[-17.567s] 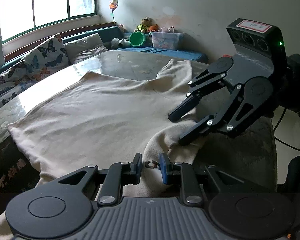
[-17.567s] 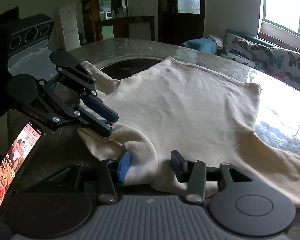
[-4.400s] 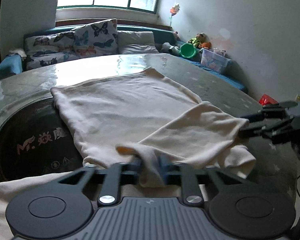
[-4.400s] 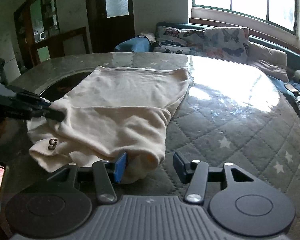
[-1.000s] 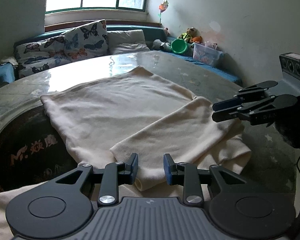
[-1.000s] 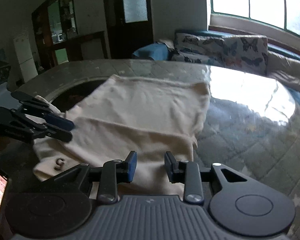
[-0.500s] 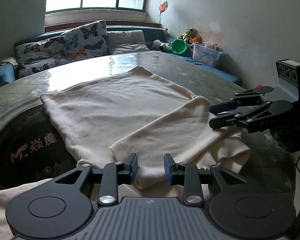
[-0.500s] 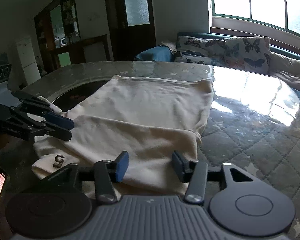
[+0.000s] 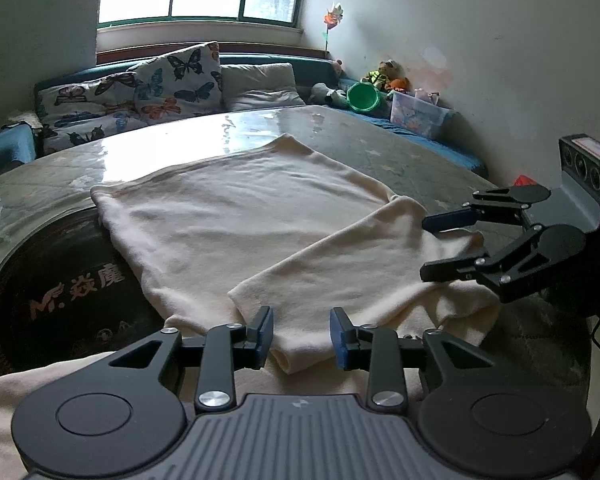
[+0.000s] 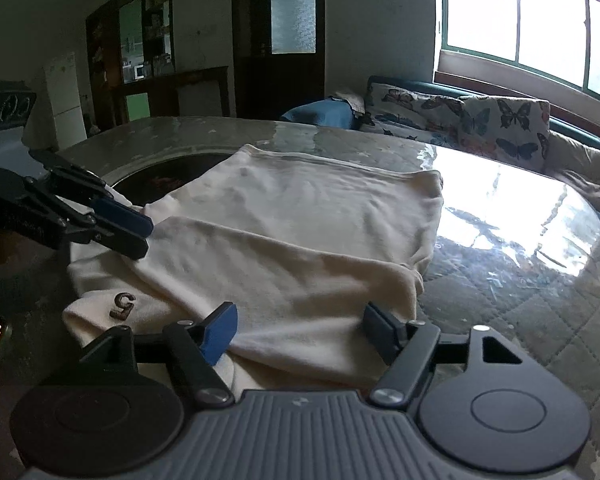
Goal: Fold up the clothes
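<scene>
Hovering just above a cream garment (image 9: 236, 216) spread on a glass-topped desk (image 9: 380, 152), the left claw (image 9: 302, 332) is holding its blue pads a moderate gap apart, with a folded corner of cloth lying under that gap and neither pad pressing on it. At about three o'clock in the left wrist view, the right claw (image 9: 430, 246) is widening its jaws over the garment's near edge; in its own view the right claw (image 10: 300, 330) is straddling the fabric without pinching it, its pads (image 10: 219, 330) standing clear of the cloth. The garment is lying flat across the middle of the desk, one sleeve section folded diagonally over the body, a thick bunched edge sitting at six o'clock and a small dark emblem (image 10: 122, 305) showing at eight o'clock in the right wrist view. Butterfly-print cushions (image 9: 176, 80) are lining a bench at twelve o'clock.
</scene>
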A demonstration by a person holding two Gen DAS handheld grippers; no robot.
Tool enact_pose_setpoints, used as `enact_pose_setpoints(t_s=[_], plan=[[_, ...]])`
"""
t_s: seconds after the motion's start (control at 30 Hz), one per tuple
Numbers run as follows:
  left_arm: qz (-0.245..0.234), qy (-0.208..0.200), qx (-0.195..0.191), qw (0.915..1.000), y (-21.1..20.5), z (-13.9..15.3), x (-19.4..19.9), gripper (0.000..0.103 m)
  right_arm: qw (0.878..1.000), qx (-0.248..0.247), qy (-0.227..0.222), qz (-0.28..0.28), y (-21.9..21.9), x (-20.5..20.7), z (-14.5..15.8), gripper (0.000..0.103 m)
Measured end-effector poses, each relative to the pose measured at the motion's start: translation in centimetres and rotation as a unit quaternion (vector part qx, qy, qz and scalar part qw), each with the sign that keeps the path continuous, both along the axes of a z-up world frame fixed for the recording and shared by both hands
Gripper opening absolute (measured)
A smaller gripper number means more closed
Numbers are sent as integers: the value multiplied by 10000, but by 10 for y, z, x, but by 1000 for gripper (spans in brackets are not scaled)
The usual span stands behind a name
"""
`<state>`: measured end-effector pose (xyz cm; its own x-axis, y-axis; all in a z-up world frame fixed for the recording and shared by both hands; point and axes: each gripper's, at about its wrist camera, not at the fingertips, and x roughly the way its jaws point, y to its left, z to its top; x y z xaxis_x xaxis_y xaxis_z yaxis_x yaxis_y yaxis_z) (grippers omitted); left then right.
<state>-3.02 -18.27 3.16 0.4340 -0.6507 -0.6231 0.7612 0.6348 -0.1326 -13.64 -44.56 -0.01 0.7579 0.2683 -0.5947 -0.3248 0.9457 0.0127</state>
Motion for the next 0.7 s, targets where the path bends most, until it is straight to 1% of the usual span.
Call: enact_pose_setpoints(t_s=[0.13,0.27,0.37,0.53,0.63,0.7], plan=[[88,-44,-55,9999,6,4,-2,39,10000,24,9,6,-1,0,0,75],[246,-105,-128,9996,17,11,-4,40,10000,-3,11,23,0,0,-1,77],[432,-185,-182,9987,28,18,-7,45,10000,17,22,13,0,0,-1,82],[878,-269,-283,9954,54,27,-12,49,10000,37,42,-37,-2,1,-2,87],[1222,-280,-329,9916,72,29,-14,52,9999,82,80,-82,-4,2,-2,91],[1489,-254,-371,9878,86,29,-16,53,9998,111,105,-101,-5,3,-3,91]])
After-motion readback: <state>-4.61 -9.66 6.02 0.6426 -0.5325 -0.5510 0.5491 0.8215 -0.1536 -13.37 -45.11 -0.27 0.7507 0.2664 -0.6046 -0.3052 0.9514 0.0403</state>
